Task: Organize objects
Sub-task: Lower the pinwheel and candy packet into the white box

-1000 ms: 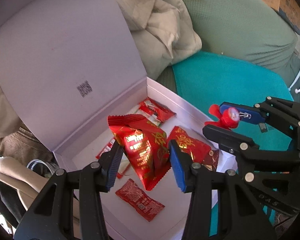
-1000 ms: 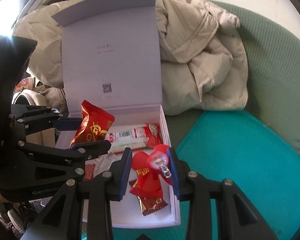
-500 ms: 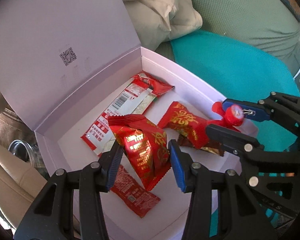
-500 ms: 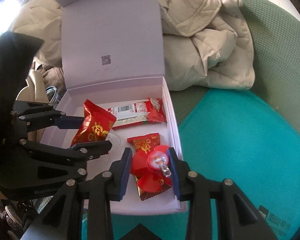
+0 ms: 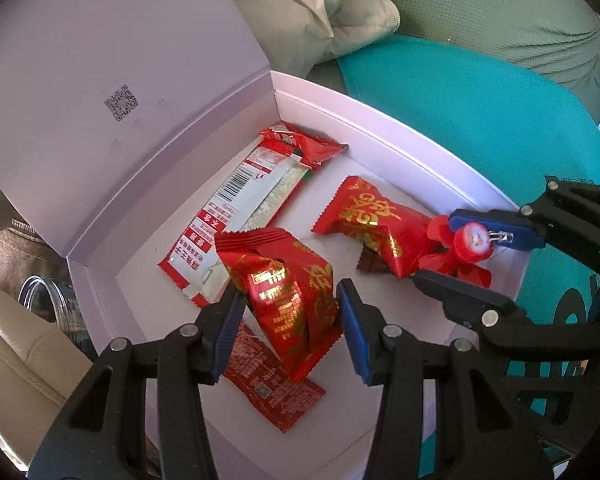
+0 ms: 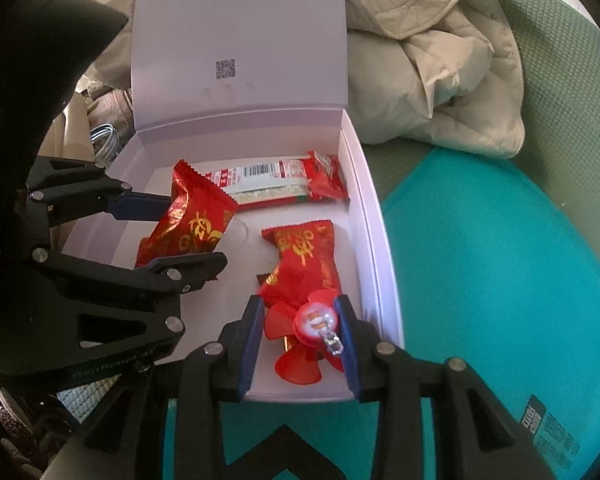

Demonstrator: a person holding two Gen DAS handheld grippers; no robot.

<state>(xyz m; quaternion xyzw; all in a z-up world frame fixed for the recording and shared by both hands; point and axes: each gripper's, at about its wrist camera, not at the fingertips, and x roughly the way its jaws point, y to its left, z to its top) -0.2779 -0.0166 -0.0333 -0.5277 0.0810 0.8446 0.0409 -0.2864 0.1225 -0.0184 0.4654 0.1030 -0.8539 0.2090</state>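
Both grippers hang over the open white box [image 5: 400, 152]. The left gripper [image 5: 290, 320] pinches one red snack packet [image 5: 288, 292]; the right gripper [image 6: 300, 336] clamps one small red fan toy [image 6: 300, 340]. Three packets lie on the box floor, perhaps a fourth, brown one under the puffy packet [image 5: 372, 220]

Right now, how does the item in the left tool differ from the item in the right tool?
The left tool grips a puffy red foil snack packet printed in gold; the right tool grips a red bow charm with a round clear-domed centre and a metal clasp. The snack packet is far bulkier than the bow charm. Both are red, both held over the open white box.
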